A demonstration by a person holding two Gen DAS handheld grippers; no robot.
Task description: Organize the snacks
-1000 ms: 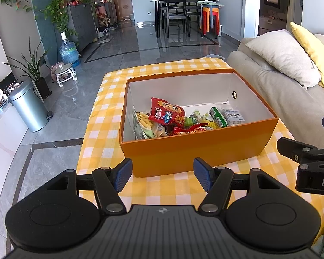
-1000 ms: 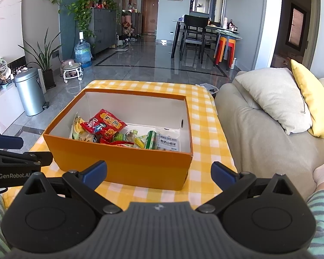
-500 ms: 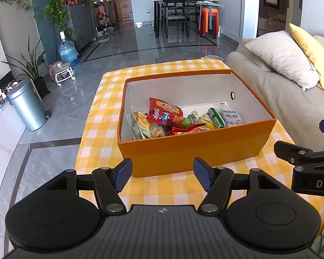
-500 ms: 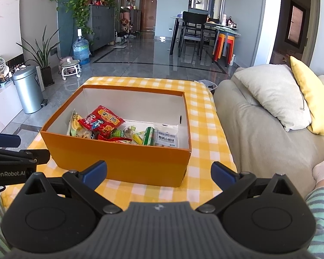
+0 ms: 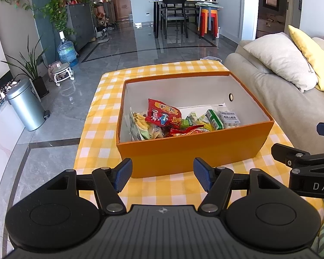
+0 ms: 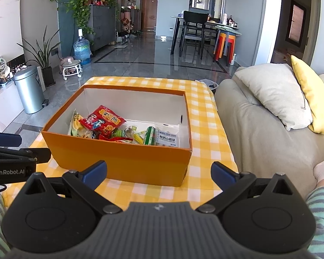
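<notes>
An orange box [image 5: 190, 149] [image 6: 123, 161] with a white inside stands on a yellow checked tablecloth [image 5: 101, 125] [image 6: 207, 129]. Several snack packets lie in its near half: a red bag [image 5: 163, 112] [image 6: 102, 119] on top, yellow-green packets [image 5: 138, 125] at the left, a green pack [image 5: 215, 119] [image 6: 150, 135] and a clear white-labelled packet [image 5: 230, 118] [image 6: 168, 140] at the right. My left gripper [image 5: 162, 177] hovers open before the box's near wall, nothing between its blue pads. My right gripper [image 6: 158, 172] is open too, wider, also empty, beside the left one.
A beige sofa [image 6: 259, 133] with a grey cushion [image 6: 272, 92] and a yellow cushion [image 6: 313, 110] runs along the right. A silver bin [image 5: 24, 105] and plants stand on the grey tile floor to the left. Striped sleeves [image 6: 321, 211] show at the bottom edges.
The view has shifted very slightly in both cameras; the box sits a touch lower left. Both grippers stay open and empty.
</notes>
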